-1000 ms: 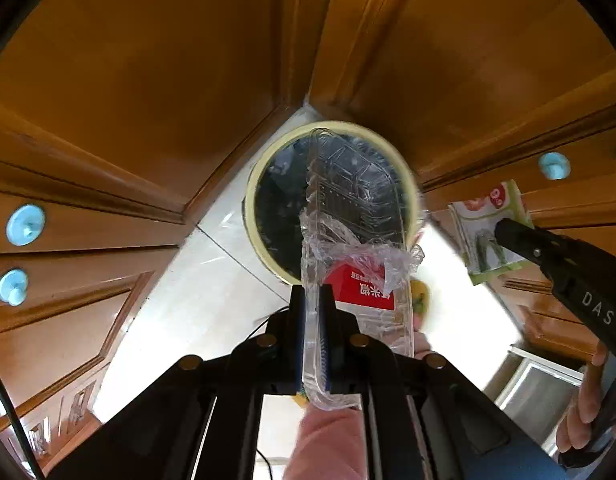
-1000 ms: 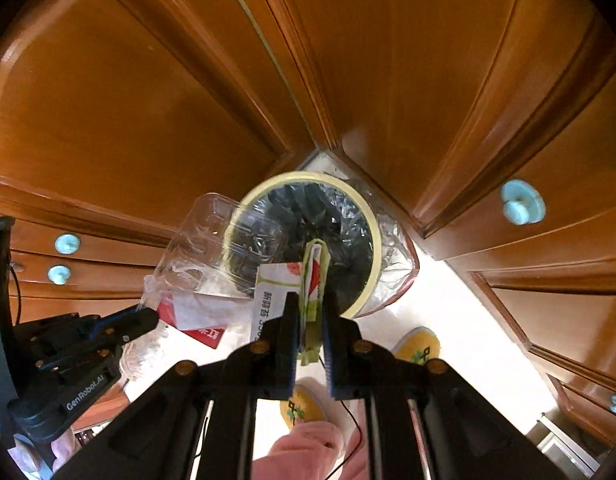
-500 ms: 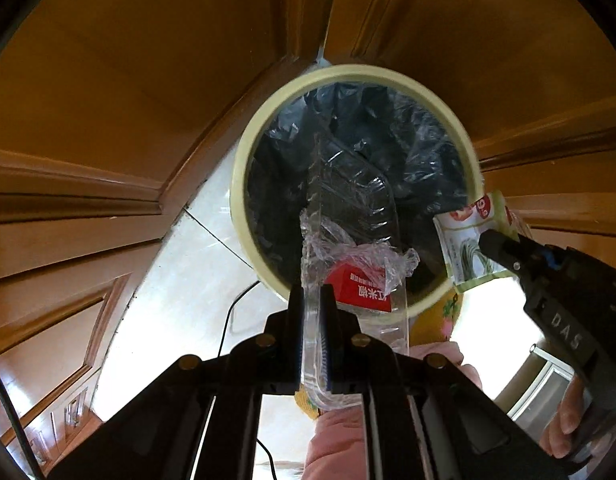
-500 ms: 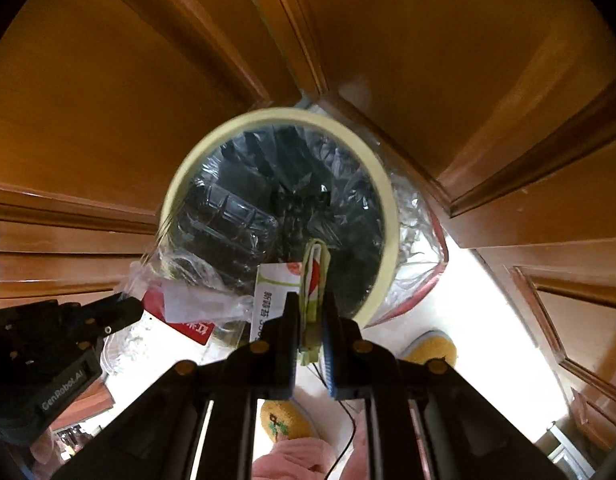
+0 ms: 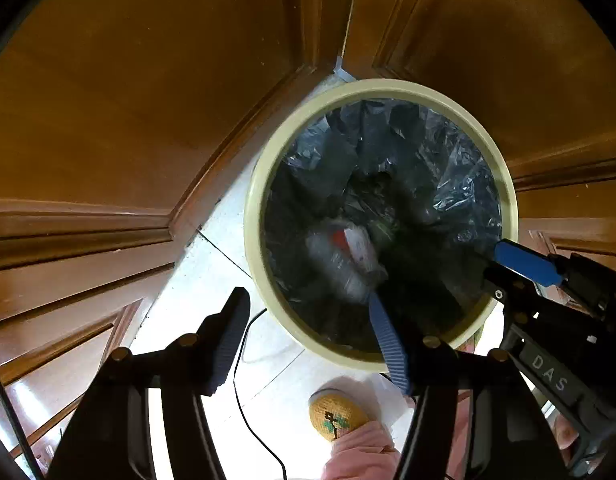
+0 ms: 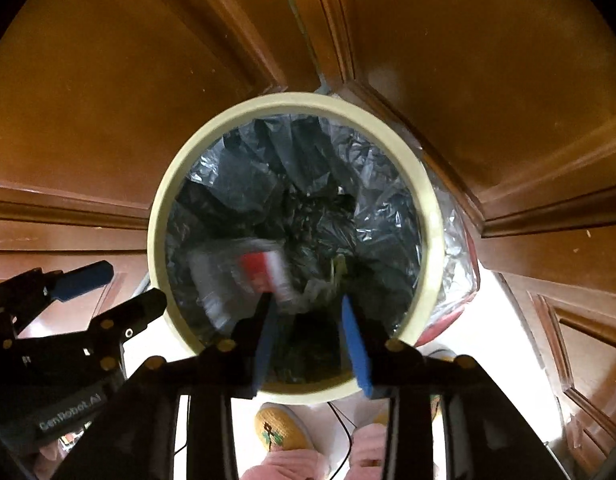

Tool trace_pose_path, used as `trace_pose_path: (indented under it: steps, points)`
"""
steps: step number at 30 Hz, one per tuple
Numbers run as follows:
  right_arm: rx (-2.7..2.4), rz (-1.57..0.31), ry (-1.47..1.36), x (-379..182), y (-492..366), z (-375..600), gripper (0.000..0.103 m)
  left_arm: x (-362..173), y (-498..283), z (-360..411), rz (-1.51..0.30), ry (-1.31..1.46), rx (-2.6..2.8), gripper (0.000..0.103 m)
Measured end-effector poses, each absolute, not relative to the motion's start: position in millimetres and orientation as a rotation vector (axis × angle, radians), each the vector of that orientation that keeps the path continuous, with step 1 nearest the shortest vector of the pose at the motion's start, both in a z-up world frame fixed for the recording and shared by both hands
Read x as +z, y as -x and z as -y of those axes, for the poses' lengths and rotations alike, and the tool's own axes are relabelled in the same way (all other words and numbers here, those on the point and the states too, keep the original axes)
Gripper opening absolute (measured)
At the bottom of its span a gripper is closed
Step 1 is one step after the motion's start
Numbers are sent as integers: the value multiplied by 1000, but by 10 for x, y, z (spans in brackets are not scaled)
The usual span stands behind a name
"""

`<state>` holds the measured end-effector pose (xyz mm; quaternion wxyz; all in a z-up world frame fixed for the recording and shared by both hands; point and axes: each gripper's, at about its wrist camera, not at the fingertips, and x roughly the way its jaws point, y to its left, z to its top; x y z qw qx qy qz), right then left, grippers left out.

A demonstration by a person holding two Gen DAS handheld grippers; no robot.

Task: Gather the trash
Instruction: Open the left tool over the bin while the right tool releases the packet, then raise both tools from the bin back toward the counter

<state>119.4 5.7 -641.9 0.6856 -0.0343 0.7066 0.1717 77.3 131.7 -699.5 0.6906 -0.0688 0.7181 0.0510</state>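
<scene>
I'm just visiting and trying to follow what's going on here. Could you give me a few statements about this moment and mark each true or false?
1. Both grippers are empty. True: the left gripper and the right gripper stand open with nothing between their fingers; both have just been opening.
2. The bin has a red rim. False: the bin has a pale yellow rim.
3. A clear plastic tray with a red label is inside the bin. True, though blurred.
4. The bin has no liner. False: a dark plastic bag lines it.
5. The bin stands on carpet. False: it stands on a pale tiled floor beside wooden cabinets.
</scene>
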Motion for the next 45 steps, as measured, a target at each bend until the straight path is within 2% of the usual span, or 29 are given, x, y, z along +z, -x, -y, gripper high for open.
trace_pose_path:
  steps: [12,17,22,27,39,45]
  points:
    - [339,-1510,14,-6290,-1078,179,35,-6768,-696,-1313,-1514,169,122,60]
    - [362,-1495,-14,-6107,-970,277,35,-6507,-620,-1316,-1481,203,108,50]
    - [391,-1509,-19,-5698,-807,305,35,-6102,-520,-1268,-1472,231,100,49]
    - [409,-1487,-25,-4991,-688,297,35,-5384,-402,-1139,-1435,198,68,49]
    - [442,-1321,13,-2753,-572,347,35,-3306,-175,-975,-1313,123,17,49]
    - [452,-1225,20,-1736,-405,401,35,-2321,-107,-911,-1207,100,-17,55]
